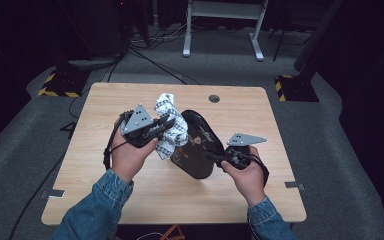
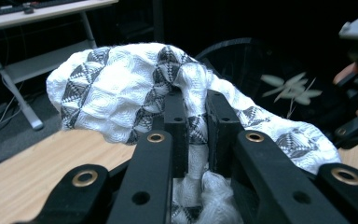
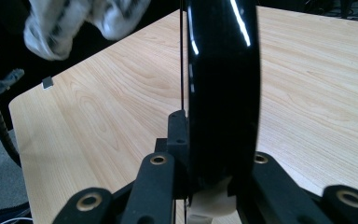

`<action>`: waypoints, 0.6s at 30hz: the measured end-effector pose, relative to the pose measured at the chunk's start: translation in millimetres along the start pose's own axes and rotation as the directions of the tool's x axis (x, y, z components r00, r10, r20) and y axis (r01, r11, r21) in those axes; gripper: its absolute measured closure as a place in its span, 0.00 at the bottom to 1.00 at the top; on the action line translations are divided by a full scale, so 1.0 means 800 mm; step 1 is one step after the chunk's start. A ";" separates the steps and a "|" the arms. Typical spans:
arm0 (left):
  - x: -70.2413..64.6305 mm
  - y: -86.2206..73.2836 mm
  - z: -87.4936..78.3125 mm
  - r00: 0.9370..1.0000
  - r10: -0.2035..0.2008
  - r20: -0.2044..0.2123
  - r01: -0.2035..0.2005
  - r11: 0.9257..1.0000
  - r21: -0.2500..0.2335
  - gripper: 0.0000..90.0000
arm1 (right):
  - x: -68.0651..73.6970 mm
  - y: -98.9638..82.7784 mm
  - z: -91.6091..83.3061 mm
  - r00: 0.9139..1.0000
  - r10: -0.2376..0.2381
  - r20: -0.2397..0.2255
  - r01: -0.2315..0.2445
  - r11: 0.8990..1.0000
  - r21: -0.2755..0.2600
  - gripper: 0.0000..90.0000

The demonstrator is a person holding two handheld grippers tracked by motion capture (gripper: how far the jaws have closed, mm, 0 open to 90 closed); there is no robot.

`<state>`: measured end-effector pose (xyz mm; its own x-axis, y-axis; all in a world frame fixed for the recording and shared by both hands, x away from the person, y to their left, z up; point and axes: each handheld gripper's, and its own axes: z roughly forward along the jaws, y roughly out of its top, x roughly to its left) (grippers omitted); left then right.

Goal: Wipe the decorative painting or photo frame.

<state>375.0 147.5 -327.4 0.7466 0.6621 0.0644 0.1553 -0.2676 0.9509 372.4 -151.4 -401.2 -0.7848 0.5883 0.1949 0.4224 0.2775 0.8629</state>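
Note:
A white cloth with a grey diamond pattern (image 1: 172, 122) (image 2: 121, 88) is bunched up and pinched in my left gripper (image 1: 162, 125) (image 2: 196, 116), which is shut on it above the table. Beside it a glossy black plate with a pale leaf design (image 1: 195, 145) (image 2: 279, 84) stands on edge, tilted, over the middle of the table. My right gripper (image 1: 215, 157) (image 3: 205, 140) is shut on the plate's rim (image 3: 223, 93). The cloth (image 3: 74, 18) rests against the plate's upper left face.
The wooden table (image 1: 130, 190) has a round cable hole (image 1: 214, 98) at its far edge. Beyond it stands a white desk frame (image 1: 222, 25) on the grey floor, with cables and yellow-black taped stand bases (image 1: 60, 85) to either side.

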 end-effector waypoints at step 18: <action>-0.028 0.064 0.025 0.996 0.055 0.066 -0.053 0.998 -0.031 0.90 | 0.003 -0.002 -0.001 1.000 -0.004 0.004 0.004 1.000 -0.001 0.90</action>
<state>379.2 105.1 -285.9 0.7952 0.5986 0.0968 0.0950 -0.2807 0.9551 369.8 -151.1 -401.6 -0.7848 0.5899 0.1899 0.4188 0.2791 0.8641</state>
